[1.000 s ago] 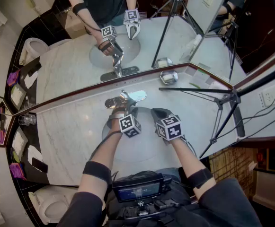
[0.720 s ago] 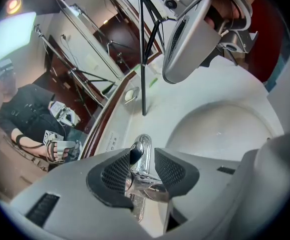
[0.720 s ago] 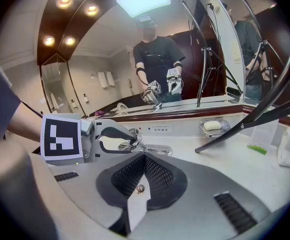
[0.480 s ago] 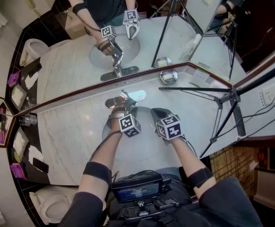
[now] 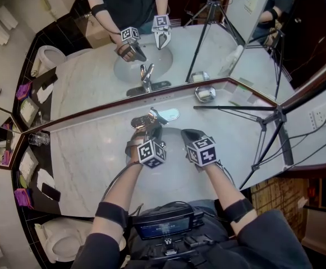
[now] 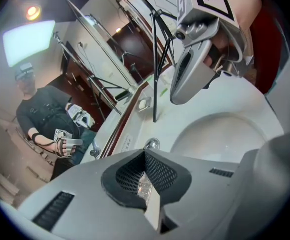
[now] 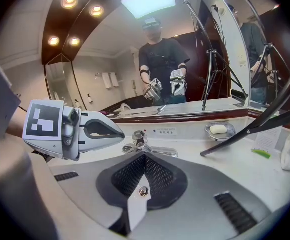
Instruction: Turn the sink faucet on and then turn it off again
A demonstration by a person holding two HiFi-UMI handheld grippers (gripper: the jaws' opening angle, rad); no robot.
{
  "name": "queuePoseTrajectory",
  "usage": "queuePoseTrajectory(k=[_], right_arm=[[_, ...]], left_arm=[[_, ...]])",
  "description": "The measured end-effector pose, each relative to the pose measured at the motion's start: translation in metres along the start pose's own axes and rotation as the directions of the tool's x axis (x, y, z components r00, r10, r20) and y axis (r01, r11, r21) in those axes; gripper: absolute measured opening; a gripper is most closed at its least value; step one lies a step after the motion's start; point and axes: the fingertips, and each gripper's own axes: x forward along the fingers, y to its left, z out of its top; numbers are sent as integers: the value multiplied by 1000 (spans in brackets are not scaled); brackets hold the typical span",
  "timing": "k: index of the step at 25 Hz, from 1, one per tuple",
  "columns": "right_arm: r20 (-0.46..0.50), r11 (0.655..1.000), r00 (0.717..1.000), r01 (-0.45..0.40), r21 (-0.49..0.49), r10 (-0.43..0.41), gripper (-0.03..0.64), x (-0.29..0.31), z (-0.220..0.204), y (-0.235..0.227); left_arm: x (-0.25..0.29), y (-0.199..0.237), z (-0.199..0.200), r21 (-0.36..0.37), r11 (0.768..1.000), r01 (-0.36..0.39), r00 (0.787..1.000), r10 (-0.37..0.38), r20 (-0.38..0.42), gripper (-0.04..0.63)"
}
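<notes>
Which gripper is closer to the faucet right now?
Left. The left gripper sits just in front of the faucet; its jaws have just closed with nothing between them. The right gripper hangs farther back, off to the faucet's right, also shut.

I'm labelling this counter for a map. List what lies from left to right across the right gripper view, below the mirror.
left gripper → faucet → soap dish → small green item

Right gripper (image 7: pixel 144 160): jaws together before faucet (image 7: pixel 136 142)
</notes>
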Motion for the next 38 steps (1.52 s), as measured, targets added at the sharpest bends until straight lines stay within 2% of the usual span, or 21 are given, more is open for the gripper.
queuePoseTrajectory(k=[5,8,10,13,16,19,20,22,27,30,32,34,38], right_arm=[[7,1000,1000,-15,-21,15,20,1,6,10],[9,999,1000,-21,-34,21,20,-1,10,15],[10,999,1000,-24,-42,25,20,-2,12,18],[13,998,999,-31,-50,31,20,-5,14,23],[15,997,999,-41,-58,42,20,-7,15,29],[12,997,999,-48,-64,49,20,-8,15,33],[11,997,999,-50,-65,51,20,-8,14,34],[11,996,998,-54,-66,55,20,-9,13,37],[7,996,998,-59,-63,60,20,-10,10,42],[6,996,998,-60,-62,60,20,-11,8,42],[7,996,998,-61,-61,61,20,-11,8,43],[7,996,998,-62,-61,62,20,-11,8,44],[7,997,998,-59,-58,59,20,-10,7,43]], left_arm=[[-35,8,2,-149,989,-15,998,23,51,4],[-59,17,-1,-305,952,-29,994,59,88,4],[-75,25,-6,-426,904,-34,990,88,107,3],[-99,37,-15,-588,809,-24,982,129,138,3],[-121,41,-26,-675,737,-9,976,153,154,3],[-135,39,-50,-763,647,-15,972,188,140,3],[-139,37,-58,-782,623,-20,971,199,133,2],[-146,30,-67,-807,590,-17,970,204,129,2],[-163,21,-81,-850,527,-24,963,239,121,2],[-165,18,-86,-867,497,-26,961,250,115,1],[-164,17,-86,-872,490,-20,961,249,118,1],[-163,17,-86,-867,497,-24,962,249,116,1],[-155,19,-82,-846,532,-39,962,249,112,0]])
